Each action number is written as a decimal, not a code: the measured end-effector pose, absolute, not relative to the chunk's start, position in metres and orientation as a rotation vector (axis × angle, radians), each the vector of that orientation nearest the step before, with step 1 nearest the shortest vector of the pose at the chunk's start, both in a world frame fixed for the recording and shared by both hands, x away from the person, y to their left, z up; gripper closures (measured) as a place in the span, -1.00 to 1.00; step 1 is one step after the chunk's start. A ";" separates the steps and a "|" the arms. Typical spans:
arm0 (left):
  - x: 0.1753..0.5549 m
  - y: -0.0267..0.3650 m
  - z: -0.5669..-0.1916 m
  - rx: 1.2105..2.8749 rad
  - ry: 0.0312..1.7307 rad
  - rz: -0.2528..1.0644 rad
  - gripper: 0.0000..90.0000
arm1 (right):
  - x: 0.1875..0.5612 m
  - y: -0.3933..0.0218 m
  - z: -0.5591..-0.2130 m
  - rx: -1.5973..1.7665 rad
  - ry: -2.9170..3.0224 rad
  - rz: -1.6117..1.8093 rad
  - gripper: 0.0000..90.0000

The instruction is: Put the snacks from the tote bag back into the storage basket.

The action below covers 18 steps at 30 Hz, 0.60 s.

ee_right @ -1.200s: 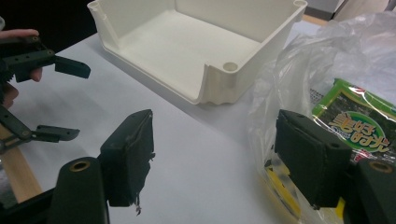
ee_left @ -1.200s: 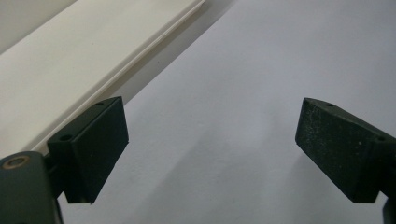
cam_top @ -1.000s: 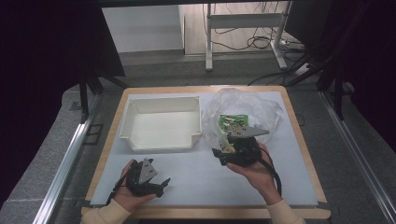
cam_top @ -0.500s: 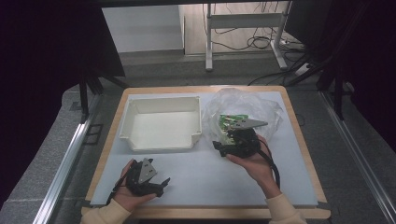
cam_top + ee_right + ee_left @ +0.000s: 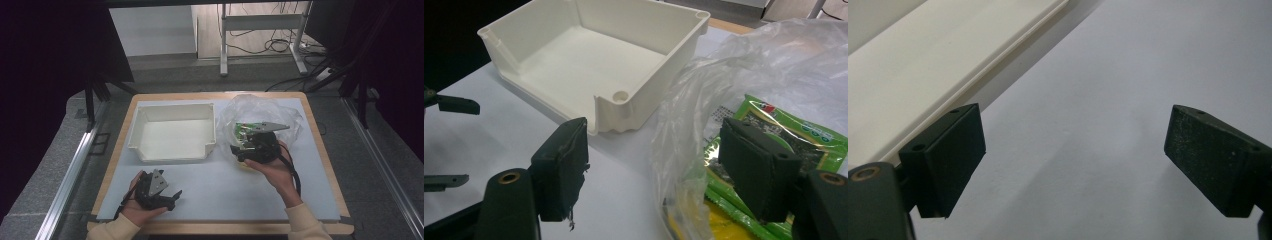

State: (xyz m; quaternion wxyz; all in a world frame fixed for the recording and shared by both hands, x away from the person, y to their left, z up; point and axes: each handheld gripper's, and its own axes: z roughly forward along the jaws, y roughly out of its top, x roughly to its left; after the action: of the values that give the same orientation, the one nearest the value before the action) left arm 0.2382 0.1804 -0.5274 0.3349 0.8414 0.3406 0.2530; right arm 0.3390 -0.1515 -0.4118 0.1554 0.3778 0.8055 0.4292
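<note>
A clear bag (image 5: pixel 260 120) of green packets (image 5: pixel 769 145) (print too small to be read) lies just right of the white tray (image 5: pixel 172 131). The right gripper (image 5: pixel 654 170), jaws wide, is set at the bag's mouth. The left gripper (image 5: pixel 1075 160), also wide, is held in front of the tray over a pale mat (image 5: pixel 215 192) on a wooden table (image 5: pixel 320 150); cables are seen on the floor beyond.

One white tray (image 5: pixel 172 132), one clear plastic bag (image 5: pixel 260 110), and two tools: left (image 5: pixel 167 196), right (image 5: pixel 245 150).

Crinkled clear plastic bag (image 5: pixel 744 70) around right gripper (image 5: pixel 659 165) jaw, glossy green packets (image 5: pixel 794 135) inside, smooth matt white plastic tray (image 5: pixel 589 55) beyond
</note>
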 end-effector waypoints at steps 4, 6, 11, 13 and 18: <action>0.238 0.180 -0.528 2.197 0.890 0.663 -0.79 | 0.347 -0.156 -0.410 1.102 2.307 1.234 -0.38; 0.238 0.180 -0.528 2.198 0.893 0.664 -0.79 | 0.350 -0.157 -0.409 1.109 2.303 1.237 -0.39; 0.238 0.180 -0.528 2.201 0.895 0.663 -0.79 | 0.355 -0.162 -0.405 1.120 2.286 1.244 -0.39; 0.238 0.180 -0.528 2.201 0.898 0.663 -0.79 | 0.357 -0.164 -0.404 1.130 2.273 1.244 -0.35; 0.236 0.181 -0.527 2.192 0.901 0.659 -0.79 | 0.366 -0.163 -0.401 1.144 2.258 1.237 -0.35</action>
State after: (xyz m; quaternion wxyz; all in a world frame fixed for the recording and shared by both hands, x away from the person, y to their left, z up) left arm 0.2363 0.1810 -0.5269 0.3345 0.8398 0.3452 0.2525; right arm 0.3660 -0.1632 -0.4013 0.1614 0.4006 0.7909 0.4335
